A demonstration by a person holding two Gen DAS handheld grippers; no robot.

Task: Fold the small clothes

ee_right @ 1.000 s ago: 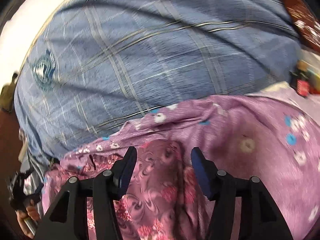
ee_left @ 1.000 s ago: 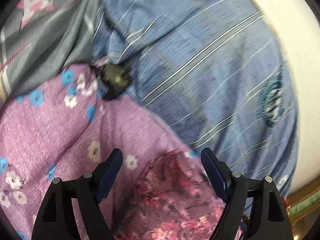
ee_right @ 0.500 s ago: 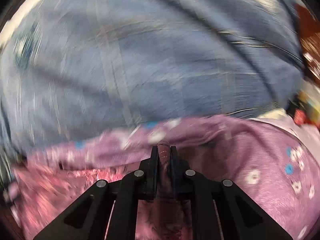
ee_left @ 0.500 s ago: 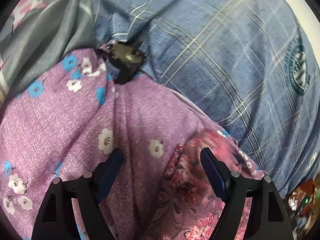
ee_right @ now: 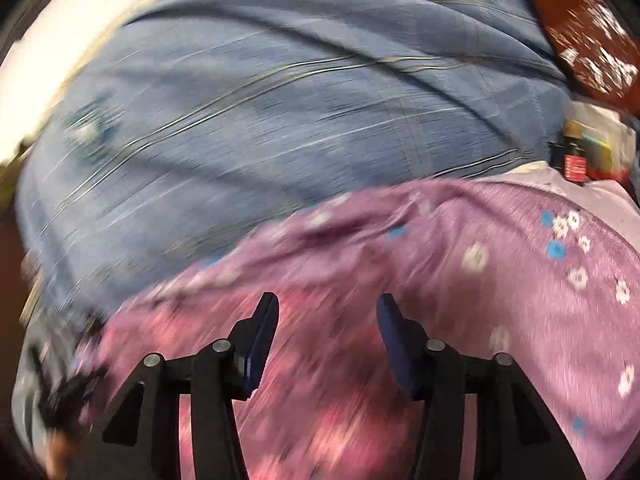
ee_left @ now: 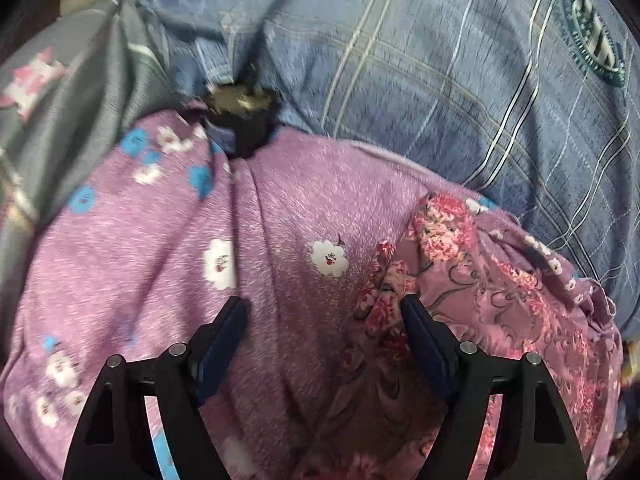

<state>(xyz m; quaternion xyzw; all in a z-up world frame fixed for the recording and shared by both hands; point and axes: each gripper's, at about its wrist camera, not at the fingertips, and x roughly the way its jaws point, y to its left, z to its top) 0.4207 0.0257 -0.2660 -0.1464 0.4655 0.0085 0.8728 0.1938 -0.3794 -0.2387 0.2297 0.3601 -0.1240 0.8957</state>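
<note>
A small pink-and-mauve flowered garment (ee_left: 472, 312) lies crumpled on a purple cloth with white and blue flowers (ee_left: 160, 248). My left gripper (ee_left: 322, 320) is open just above them; its right finger touches the garment's folded edge, and nothing is held. In the right wrist view, which is blurred by motion, my right gripper (ee_right: 328, 320) is open and empty above the same pink garment (ee_right: 320, 400), with the purple cloth (ee_right: 520, 280) to its right.
A blue plaid bedsheet (ee_left: 440, 80) covers the bed behind the cloths, also in the right wrist view (ee_right: 280, 120). A dark plug-like object (ee_left: 240, 120) sits at the purple cloth's far edge. Grey star-print fabric (ee_left: 60, 92) lies left. Small bottles and clutter (ee_right: 580, 152) stand at the right.
My right gripper shut on the pink garment half a second ago and has now opened and let it go. My left gripper stayed open and shifted left, over the purple cloth.
</note>
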